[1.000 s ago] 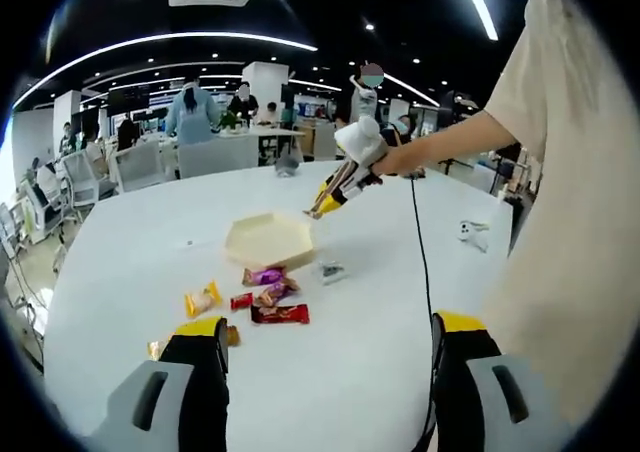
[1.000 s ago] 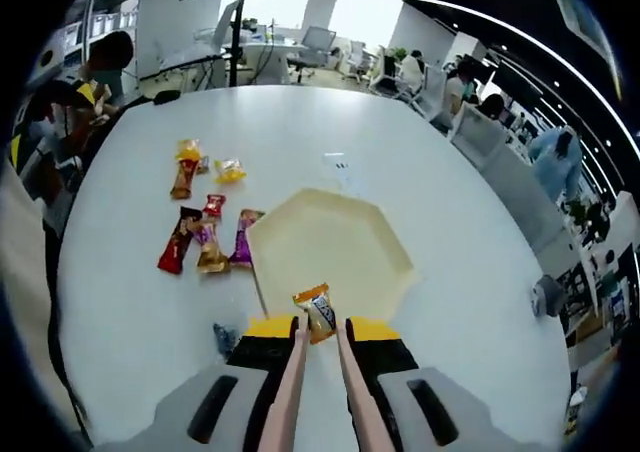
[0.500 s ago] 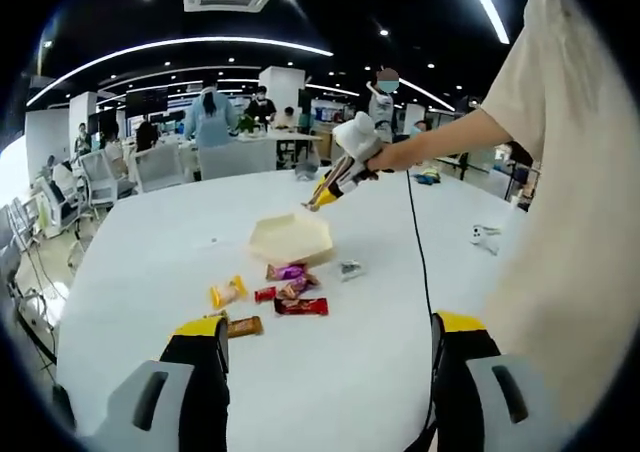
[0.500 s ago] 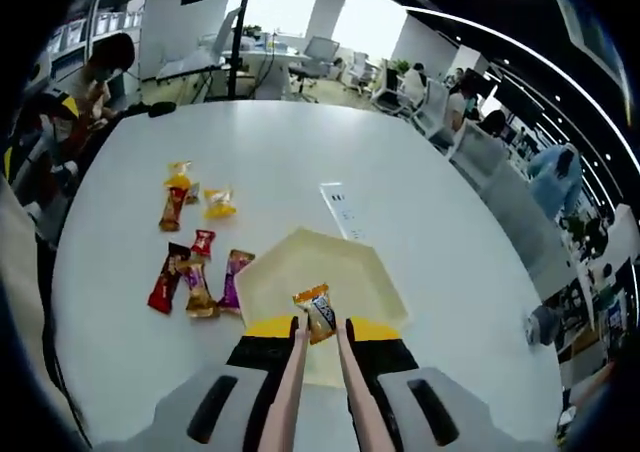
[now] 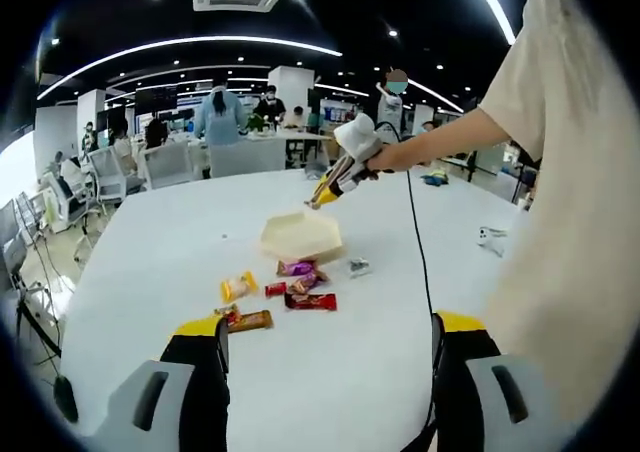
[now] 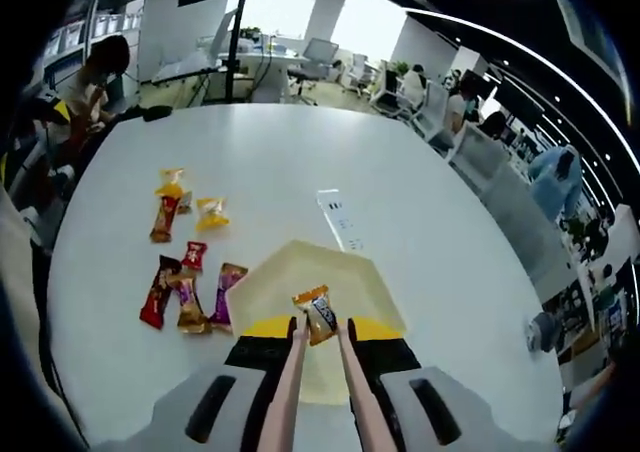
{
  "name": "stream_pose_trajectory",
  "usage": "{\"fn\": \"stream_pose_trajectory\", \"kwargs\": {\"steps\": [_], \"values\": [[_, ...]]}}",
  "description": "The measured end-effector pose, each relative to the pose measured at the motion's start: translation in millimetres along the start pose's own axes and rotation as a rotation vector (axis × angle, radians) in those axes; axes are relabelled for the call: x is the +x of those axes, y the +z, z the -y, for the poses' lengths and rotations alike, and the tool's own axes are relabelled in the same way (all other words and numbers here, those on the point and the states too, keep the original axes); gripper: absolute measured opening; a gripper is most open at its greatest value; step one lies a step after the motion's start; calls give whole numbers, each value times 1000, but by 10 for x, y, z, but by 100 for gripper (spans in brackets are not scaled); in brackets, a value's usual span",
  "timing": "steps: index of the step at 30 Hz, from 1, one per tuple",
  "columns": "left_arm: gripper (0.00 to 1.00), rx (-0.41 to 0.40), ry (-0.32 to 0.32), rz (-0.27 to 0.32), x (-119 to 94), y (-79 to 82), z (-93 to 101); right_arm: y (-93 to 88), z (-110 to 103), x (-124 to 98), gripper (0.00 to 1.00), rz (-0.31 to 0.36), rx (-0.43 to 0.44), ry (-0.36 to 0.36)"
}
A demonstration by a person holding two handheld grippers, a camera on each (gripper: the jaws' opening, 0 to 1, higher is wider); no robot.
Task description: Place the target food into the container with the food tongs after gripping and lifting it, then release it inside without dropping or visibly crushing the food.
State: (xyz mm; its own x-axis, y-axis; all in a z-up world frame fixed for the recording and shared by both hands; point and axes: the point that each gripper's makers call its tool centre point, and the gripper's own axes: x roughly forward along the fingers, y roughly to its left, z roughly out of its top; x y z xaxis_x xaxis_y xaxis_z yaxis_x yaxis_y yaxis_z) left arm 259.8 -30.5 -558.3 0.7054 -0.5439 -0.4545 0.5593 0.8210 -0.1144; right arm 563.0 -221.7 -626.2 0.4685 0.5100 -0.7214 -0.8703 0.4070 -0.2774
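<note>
A white table (image 6: 420, 202) carries a cream container (image 6: 345, 282) and scattered snack packets (image 6: 185, 292).

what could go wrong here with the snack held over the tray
1. The small orange-wrapped snack is pinched only at the tips of the pink food tongs, so it could slip out early.
2. It hangs high above the pale yellow hexagonal container; released from there, it might bounce out onto the white table.
3. Squeezing harder with the right gripper could crush it.
</note>
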Motion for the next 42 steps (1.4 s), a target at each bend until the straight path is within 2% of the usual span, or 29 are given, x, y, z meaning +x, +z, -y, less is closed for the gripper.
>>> {"fn": "stream_pose_trajectory", "kwargs": {"steps": [17, 29, 35, 42], "values": [[83, -1, -8, 0, 36, -13, -23, 23, -48, -14, 21, 5, -16, -7], [83, 6, -20, 1, 40, -10, -5, -4, -269, -77, 22, 17, -8, 18], [83, 10, -29, 5, 32, -12, 5, 26, -511, -105, 22, 30, 5, 41], [82, 11, -33, 9, -19, -34, -13, 86, -1036, -51, 22, 44, 30, 93]]}}
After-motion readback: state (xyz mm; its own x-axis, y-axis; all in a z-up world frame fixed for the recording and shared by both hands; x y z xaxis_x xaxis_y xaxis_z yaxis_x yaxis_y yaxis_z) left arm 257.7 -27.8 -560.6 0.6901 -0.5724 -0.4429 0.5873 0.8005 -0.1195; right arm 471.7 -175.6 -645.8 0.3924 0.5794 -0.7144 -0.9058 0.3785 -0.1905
